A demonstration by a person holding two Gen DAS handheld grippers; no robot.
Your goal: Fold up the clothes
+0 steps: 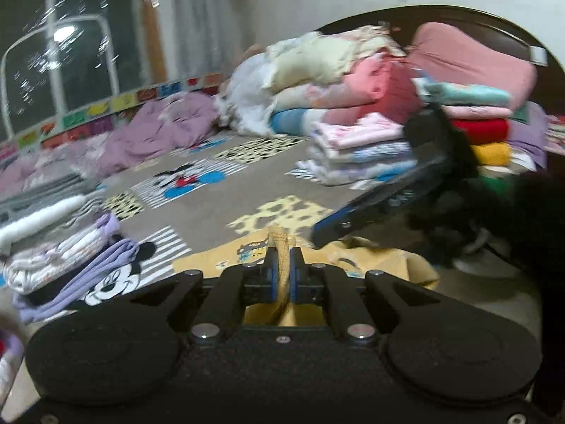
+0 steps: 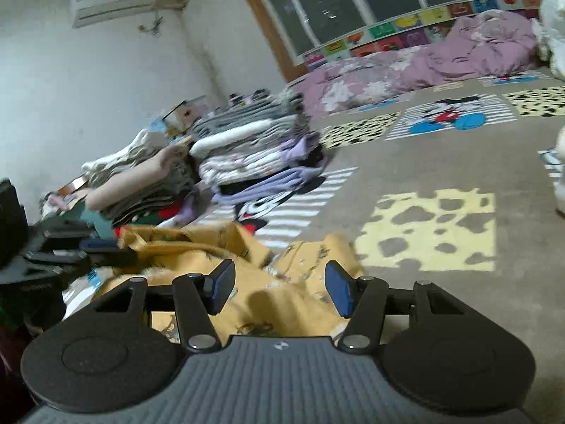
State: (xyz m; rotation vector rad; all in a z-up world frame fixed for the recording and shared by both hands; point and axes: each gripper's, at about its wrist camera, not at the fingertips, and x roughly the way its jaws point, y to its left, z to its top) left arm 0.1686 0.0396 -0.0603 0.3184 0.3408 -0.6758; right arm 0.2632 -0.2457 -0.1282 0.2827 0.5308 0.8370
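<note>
The left gripper (image 1: 281,265) has its two fingers squeezed tight on a bunched edge of the yellow top (image 1: 370,258), which sticks up between the blue pads. The right gripper (image 2: 279,288) has its fingers spread wide and holds nothing; the same yellow top (image 2: 247,282) lies just under and in front of them. Out past the fingers the top is a crumpled heap on the cartoon mouse blanket (image 2: 423,162), with little printed pictures on it. It has no neat fold yet, so I think this piece is only just started. Farther out to the left sits a pile of folded clothes (image 2: 254,148), and to the right another folded stack (image 1: 367,145), so lots of folding looks done already
</note>
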